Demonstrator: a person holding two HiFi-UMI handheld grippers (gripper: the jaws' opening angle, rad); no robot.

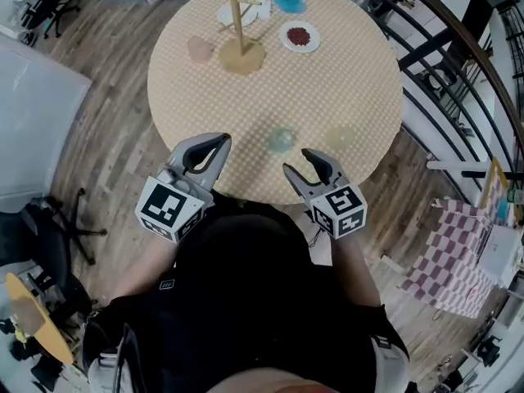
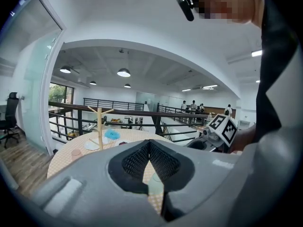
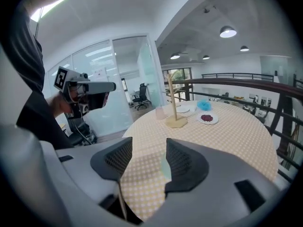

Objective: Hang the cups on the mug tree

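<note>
A round table (image 1: 327,97) is found ahead of both grippers. The left gripper (image 1: 221,143) is held over its near edge, jaws closed together on nothing; the right gripper (image 1: 296,160) is held alongside, jaws parted and empty. The mug tree (image 1: 237,23) is stood well beyond the left gripper. Three cups are noted on the table — a bluish cup (image 1: 280,140) just ahead between the grippers, a yellowish cup (image 1: 341,136) just beyond the right gripper, a pink cup (image 1: 200,49) beside the tree.

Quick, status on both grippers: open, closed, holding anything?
Left gripper: closed, holding nothing.
Right gripper: open, nothing between its jaws.
</note>
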